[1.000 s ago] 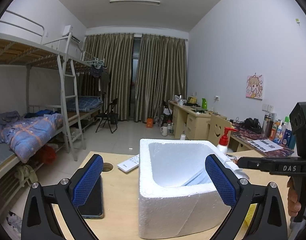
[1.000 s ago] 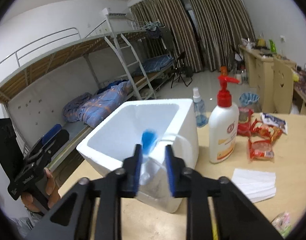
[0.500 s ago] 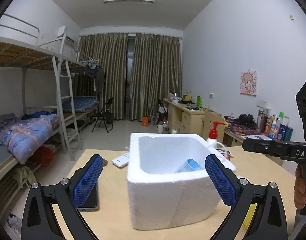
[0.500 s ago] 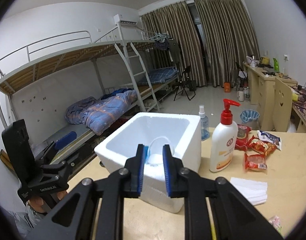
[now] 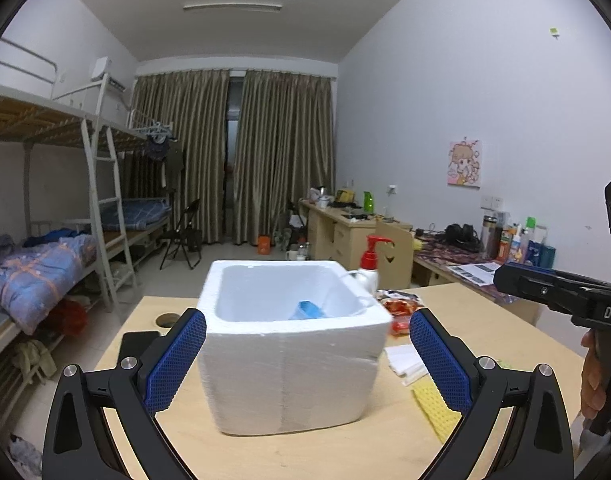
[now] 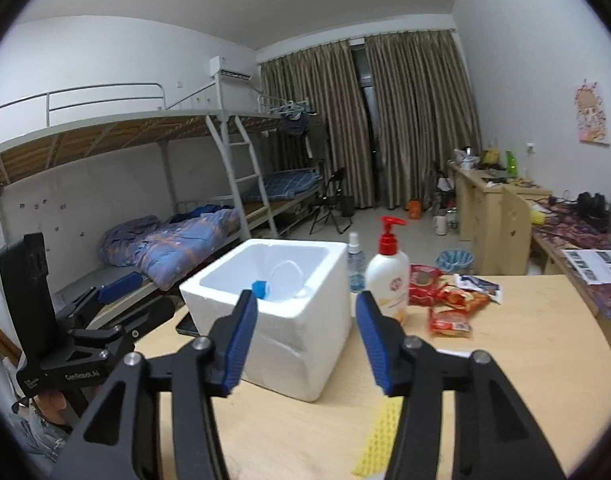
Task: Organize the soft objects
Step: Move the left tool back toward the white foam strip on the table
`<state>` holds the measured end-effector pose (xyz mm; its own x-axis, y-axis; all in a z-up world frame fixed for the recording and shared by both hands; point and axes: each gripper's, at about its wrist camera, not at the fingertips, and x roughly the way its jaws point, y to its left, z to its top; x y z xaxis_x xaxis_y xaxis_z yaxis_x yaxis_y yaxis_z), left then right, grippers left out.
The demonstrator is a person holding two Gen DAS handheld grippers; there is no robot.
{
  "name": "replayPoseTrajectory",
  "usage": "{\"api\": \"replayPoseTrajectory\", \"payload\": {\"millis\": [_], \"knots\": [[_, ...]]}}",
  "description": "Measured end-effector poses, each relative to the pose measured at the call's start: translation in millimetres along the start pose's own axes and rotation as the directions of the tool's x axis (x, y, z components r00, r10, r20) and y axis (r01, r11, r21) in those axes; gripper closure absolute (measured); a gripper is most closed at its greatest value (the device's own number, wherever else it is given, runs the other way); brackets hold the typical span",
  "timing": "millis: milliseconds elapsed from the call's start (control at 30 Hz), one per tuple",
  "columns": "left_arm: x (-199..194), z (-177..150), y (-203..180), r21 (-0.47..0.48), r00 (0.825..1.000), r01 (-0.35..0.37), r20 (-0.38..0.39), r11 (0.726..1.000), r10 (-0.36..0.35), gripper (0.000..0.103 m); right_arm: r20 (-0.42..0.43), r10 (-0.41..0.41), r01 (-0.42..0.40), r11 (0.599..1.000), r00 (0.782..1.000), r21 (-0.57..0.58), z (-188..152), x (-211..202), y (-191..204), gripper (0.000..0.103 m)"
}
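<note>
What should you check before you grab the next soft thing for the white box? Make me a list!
1. Right gripper empty and open: ok, nothing between its blue pads.
2. Left gripper open: ok, it holds nothing.
3. Face mask inside the foam box: ok, though one ear loop hangs over the rim.
4. Room left in the box: ok, mostly bare inside.
5. Next soft item in reach: ok, the yellow sponge cloth lies on the table just below the right gripper.
6. Pump bottle clear of the path: cannot tell; it stands close beside the box.
</note>
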<state>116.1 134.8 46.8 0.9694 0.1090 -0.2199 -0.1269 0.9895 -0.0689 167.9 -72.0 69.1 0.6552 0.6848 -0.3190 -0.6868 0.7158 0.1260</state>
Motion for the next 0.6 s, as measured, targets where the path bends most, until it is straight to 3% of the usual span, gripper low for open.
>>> {"api": "replayPoseTrajectory", "payload": {"millis": [167,400,600], "knots": [[-7.4,-4.5,-17.9,0.018,1.0,0.028,0.007,0.999,-0.028,0.001,0.049,-0.093,0.091,0.995,0.994,0.043,-5.7,-17.9,-10.5,0.005],[-12.2,-11.9,-38.9,0.028,1.0,0.025,-0.008,0.999,-0.025,0.001,0.043,-0.164,0.162,0.986,0.985,0.047,-14.2,-31.6,-17.9,0.0],[-14.6,-17.3,-54.1,0.03,0.997,0.076,-0.031,0.997,-0.076,0.001,0.059,-0.193,0.189,0.98,0.979,0.067,-27.5,-50.2,-24.7,0.0]]}}
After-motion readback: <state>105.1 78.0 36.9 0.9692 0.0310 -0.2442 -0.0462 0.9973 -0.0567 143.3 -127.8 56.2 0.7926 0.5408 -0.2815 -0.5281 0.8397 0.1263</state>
